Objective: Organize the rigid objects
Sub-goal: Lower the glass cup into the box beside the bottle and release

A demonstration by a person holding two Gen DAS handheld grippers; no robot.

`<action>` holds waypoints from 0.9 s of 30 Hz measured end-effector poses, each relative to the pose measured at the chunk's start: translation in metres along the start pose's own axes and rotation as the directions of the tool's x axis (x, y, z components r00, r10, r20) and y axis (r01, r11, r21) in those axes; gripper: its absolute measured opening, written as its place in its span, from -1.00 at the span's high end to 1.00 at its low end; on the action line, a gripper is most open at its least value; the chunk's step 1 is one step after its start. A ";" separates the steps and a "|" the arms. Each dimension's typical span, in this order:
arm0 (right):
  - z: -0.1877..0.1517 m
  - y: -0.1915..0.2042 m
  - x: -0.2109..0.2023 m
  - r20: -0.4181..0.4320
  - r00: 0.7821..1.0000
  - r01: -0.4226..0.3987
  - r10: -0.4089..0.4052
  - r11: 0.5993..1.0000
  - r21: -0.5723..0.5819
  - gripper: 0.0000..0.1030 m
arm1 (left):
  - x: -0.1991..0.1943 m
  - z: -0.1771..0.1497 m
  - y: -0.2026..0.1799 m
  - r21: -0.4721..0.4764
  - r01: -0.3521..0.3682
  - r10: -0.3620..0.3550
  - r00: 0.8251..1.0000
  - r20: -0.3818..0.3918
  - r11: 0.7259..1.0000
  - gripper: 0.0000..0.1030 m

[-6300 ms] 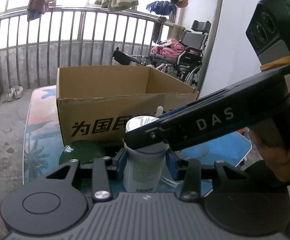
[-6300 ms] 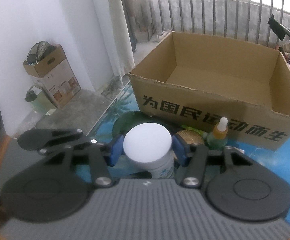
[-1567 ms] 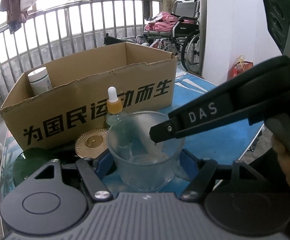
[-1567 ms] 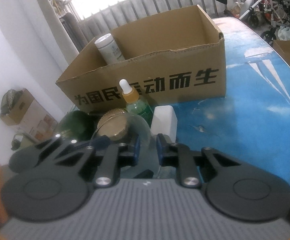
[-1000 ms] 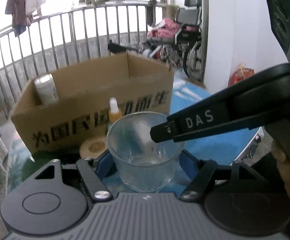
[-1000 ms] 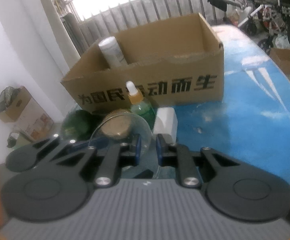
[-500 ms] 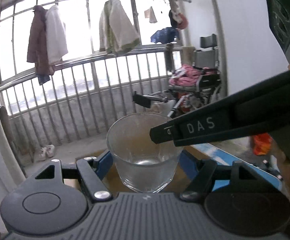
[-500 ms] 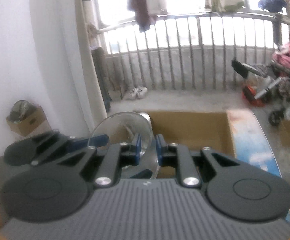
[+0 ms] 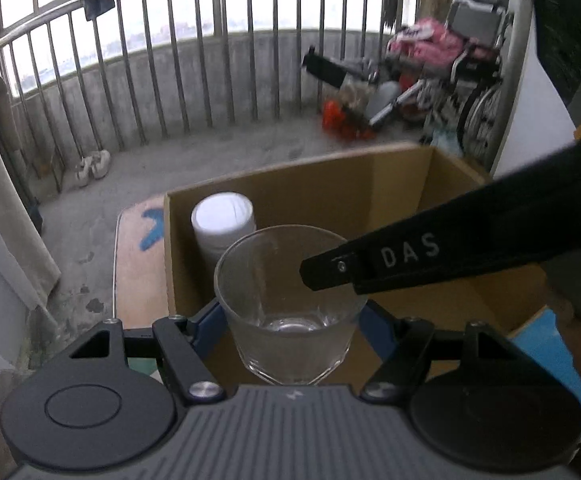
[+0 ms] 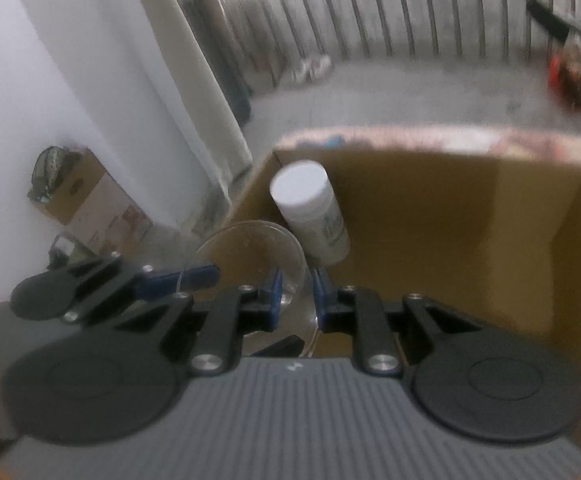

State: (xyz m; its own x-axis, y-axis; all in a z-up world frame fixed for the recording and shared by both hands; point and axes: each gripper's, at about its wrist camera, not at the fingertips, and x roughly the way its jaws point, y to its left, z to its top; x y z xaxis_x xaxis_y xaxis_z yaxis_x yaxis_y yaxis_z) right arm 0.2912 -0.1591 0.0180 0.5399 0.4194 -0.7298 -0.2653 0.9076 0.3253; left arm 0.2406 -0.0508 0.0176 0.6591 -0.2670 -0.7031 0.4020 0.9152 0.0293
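Glass tumbler point(image 9: 290, 304) held upright above the cardboard box point(image 9: 402, 184), near its left end, beside the white bottle point(image 9: 222, 220) standing in the far-left corner. Left gripper point(image 9: 290, 320) fingers close around its lower wall; right gripper point(image 10: 295, 298) pinches the rim. Likely rigid, smooth, slippery, breakable; low two-sided hold looks safest.

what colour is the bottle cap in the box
White; the cap shows best in the right wrist view.
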 end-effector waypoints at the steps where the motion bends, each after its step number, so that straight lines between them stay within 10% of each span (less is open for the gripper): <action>1: 0.000 -0.003 0.008 -0.018 1.000 -0.008 0.008 1.000 0.014 0.70 | 0.004 -0.001 0.002 0.008 -0.004 0.004 1.000 -0.010 1.000 -0.43; 16: -0.006 -0.043 0.070 -0.198 0.974 -0.078 0.112 0.982 0.171 0.72 | 0.038 -0.006 -0.006 0.159 -0.029 0.055 0.985 -0.162 0.987 -0.46; 27: 0.002 -0.055 0.088 -0.264 0.955 -0.073 0.134 0.971 0.229 0.65 | 0.036 0.010 0.009 0.066 0.036 -0.020 0.976 -0.217 0.997 -0.62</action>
State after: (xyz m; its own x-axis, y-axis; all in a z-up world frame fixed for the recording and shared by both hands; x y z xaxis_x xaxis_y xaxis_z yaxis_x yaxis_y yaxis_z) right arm 0.3547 -0.1723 -0.0626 0.2692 0.5179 -0.8120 -0.1144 0.8544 0.5069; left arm 0.2744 -0.0550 -0.0003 0.4972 -0.2138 -0.8409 0.4664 0.8831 0.0513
